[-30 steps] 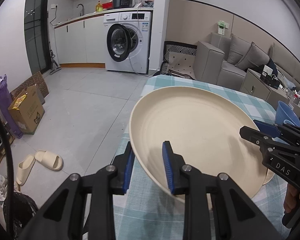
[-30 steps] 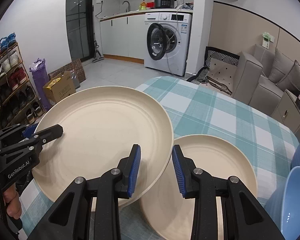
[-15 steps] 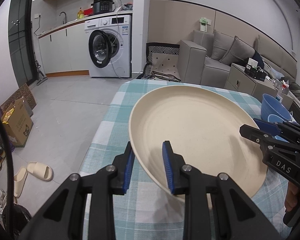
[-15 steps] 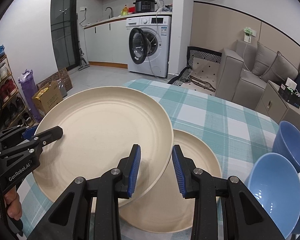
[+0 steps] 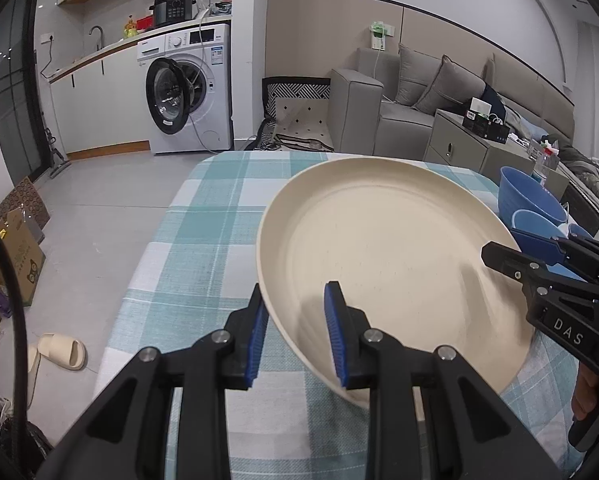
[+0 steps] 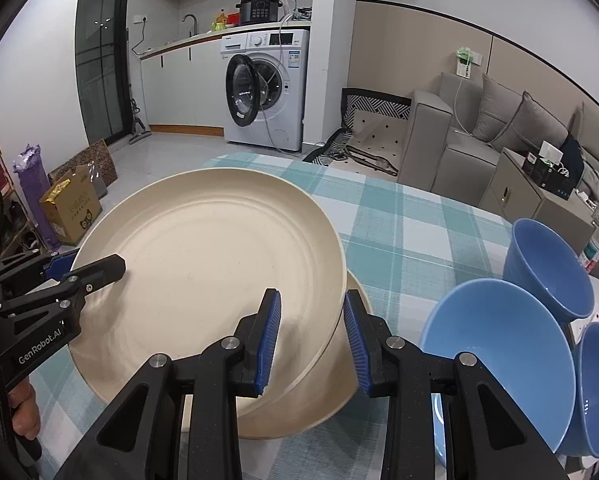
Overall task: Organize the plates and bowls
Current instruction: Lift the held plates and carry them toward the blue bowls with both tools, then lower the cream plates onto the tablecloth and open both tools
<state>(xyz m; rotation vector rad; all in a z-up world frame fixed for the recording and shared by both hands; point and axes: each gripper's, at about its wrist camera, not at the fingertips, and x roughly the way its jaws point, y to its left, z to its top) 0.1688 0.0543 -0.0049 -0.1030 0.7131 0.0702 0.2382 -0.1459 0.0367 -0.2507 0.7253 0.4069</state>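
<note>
A large cream plate point(image 5: 387, 248) hangs tilted above the checked tablecloth point(image 5: 211, 240), held by both grippers. My left gripper point(image 5: 295, 320) is shut on its near left rim, one blue pad under the rim and one inside. My right gripper point(image 6: 311, 328) is shut on the opposite rim of the same plate point(image 6: 211, 264). Each gripper shows in the other's view: the right gripper point(image 5: 511, 248) and the left gripper point(image 6: 91, 264). A second cream plate point(image 6: 339, 392) lies on the cloth, mostly covered by the held one. Three blue bowls point(image 6: 499, 360) stand at the right.
The table's left edge drops to a tiled floor with slippers point(image 5: 59, 354) and a cardboard box point(image 6: 71, 208). A washing machine point(image 5: 187, 88) and a grey sofa point(image 5: 411, 108) stand beyond the table. A hand point(image 6: 23, 412) holds the left gripper.
Both grippers have carried the plate to the right over the table. It now covers most of the lower plate, and the blue bowls have come further into view.
</note>
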